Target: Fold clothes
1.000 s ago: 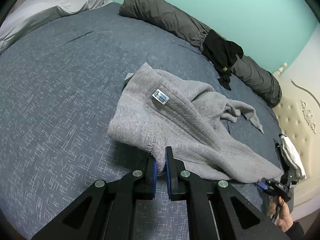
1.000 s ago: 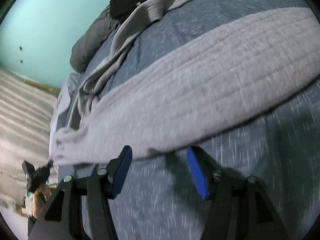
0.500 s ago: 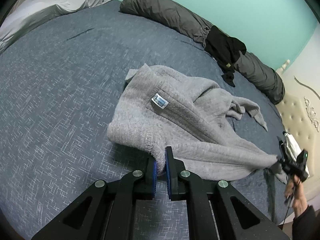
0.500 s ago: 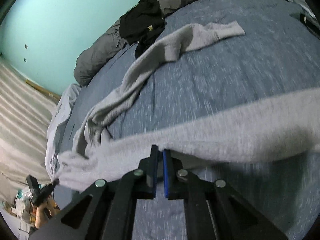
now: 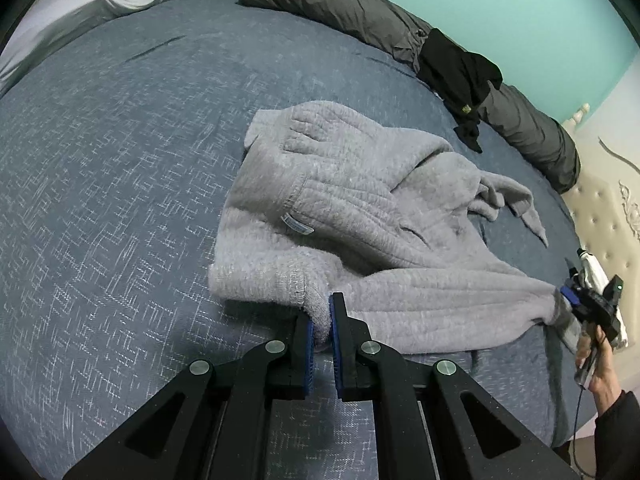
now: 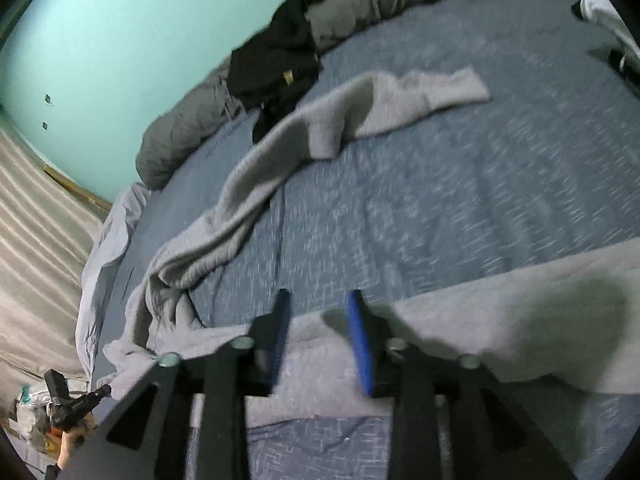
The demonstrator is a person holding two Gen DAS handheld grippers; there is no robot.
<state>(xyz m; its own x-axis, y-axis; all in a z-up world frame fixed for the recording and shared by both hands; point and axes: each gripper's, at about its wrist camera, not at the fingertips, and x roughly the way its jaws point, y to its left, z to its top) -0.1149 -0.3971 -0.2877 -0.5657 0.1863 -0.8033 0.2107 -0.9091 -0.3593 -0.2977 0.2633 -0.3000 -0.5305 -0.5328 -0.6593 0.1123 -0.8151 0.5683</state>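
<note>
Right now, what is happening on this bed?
A person holds a gripper in each hand and is folding a grey fleece garment on the blue bedspread. The left gripper is shut on one edge of the garment. The right gripper has just been opening; its jaws stand apart above the fabric without pressing it. A black garment lies by the dark bolster.
</note>
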